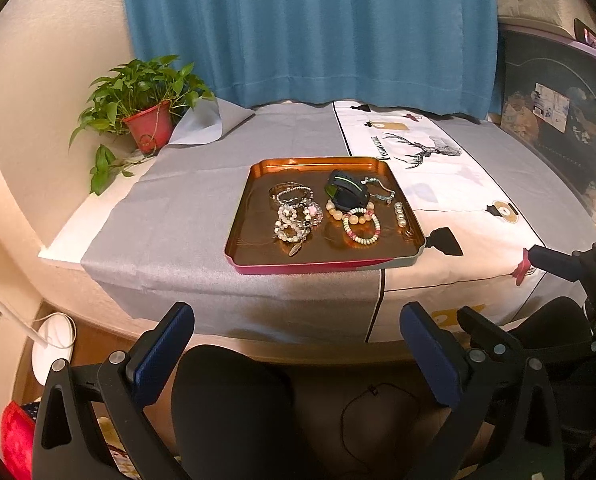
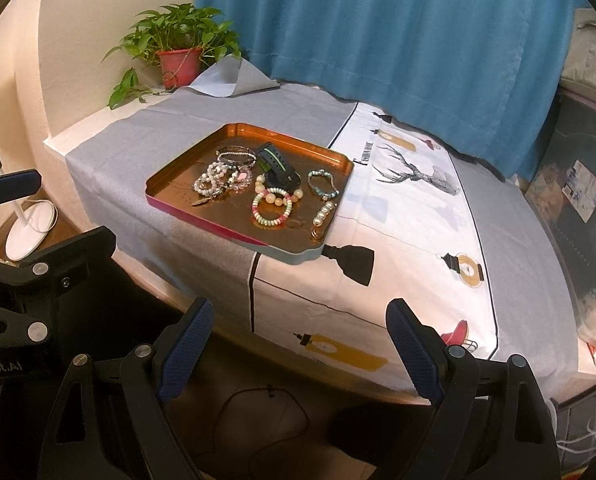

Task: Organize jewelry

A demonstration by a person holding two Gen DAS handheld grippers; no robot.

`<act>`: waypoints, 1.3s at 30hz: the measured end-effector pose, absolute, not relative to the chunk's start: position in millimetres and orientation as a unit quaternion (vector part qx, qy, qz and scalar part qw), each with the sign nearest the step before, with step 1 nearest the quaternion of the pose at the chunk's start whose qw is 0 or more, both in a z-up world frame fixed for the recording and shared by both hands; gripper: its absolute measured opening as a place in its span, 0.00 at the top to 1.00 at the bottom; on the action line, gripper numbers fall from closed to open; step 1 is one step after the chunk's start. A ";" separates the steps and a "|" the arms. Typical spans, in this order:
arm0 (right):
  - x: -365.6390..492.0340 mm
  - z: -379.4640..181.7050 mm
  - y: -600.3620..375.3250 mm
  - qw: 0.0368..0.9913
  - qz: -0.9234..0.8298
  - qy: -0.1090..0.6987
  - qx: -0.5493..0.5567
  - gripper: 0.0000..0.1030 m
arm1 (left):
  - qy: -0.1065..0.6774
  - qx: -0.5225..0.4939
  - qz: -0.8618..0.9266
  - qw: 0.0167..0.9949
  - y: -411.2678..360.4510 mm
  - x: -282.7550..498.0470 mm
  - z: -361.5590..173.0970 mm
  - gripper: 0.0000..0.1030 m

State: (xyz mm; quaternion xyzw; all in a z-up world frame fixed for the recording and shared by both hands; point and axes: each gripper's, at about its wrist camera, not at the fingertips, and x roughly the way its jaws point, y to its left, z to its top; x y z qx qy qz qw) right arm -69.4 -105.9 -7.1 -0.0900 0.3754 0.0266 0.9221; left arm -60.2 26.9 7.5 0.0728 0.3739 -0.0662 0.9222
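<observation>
A copper-coloured tray (image 1: 242,240) (image 2: 166,194) sits on the table and holds several pieces of jewelry. In it lie a black and green watch (image 1: 345,190) (image 2: 278,166), a pink and green bead bracelet (image 1: 361,226) (image 2: 272,208), clear bead bracelets (image 1: 294,220) (image 2: 218,178), a turquoise bracelet (image 1: 379,192) (image 2: 322,184) and a pearl strand (image 1: 399,214) (image 2: 325,212). My left gripper (image 1: 298,344) is open and empty, below the table's front edge. My right gripper (image 2: 299,340) is open and empty, also in front of the table, right of the tray.
A potted plant (image 1: 146,108) (image 2: 178,52) stands at the back left corner. A grey cloth (image 1: 170,216) and a white printed cloth (image 2: 413,216) cover the table. A blue curtain (image 1: 309,28) hangs behind. A white fan base (image 2: 30,232) stands on the floor at left.
</observation>
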 end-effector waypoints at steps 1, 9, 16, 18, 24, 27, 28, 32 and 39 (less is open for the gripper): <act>-68.7 -7.6 -105.5 0.922 0.026 0.376 -0.090 0.14 | 0.374 0.073 -0.066 0.922 27.2 -60.1 7.5 0.00; -69.6 -7.5 -105.0 0.922 0.027 0.376 -0.090 0.14 | 0.375 0.071 -0.067 0.922 28.9 -60.6 6.9 0.00; -68.7 -7.6 -104.2 0.922 0.027 0.376 -0.090 0.14 | 0.375 0.071 -0.066 0.922 29.1 -61.4 7.1 0.00; -69.6 -7.0 -104.2 0.922 0.026 0.375 -0.090 0.14 | 0.375 0.071 -0.067 0.922 29.5 -60.2 6.7 0.00; -69.3 -7.2 -104.0 0.922 0.026 0.376 -0.091 0.14 | 0.376 0.071 -0.068 0.922 29.6 -60.7 7.0 0.00; -69.4 -7.0 -103.8 0.922 0.026 0.376 -0.090 0.14 | 0.375 0.071 -0.067 0.922 29.3 -60.9 7.0 0.00; -68.5 -7.5 -104.0 0.922 0.026 0.375 -0.091 0.14 | 0.375 0.071 -0.067 0.922 29.2 -60.8 6.9 0.00; -69.3 -7.4 -103.8 0.922 0.027 0.376 -0.091 0.14 | 0.376 0.071 -0.067 0.922 28.8 -60.7 7.2 0.00; -68.6 -7.3 -104.0 0.922 0.026 0.376 -0.091 0.14 | 0.376 0.071 -0.067 0.922 29.2 -62.0 6.4 0.00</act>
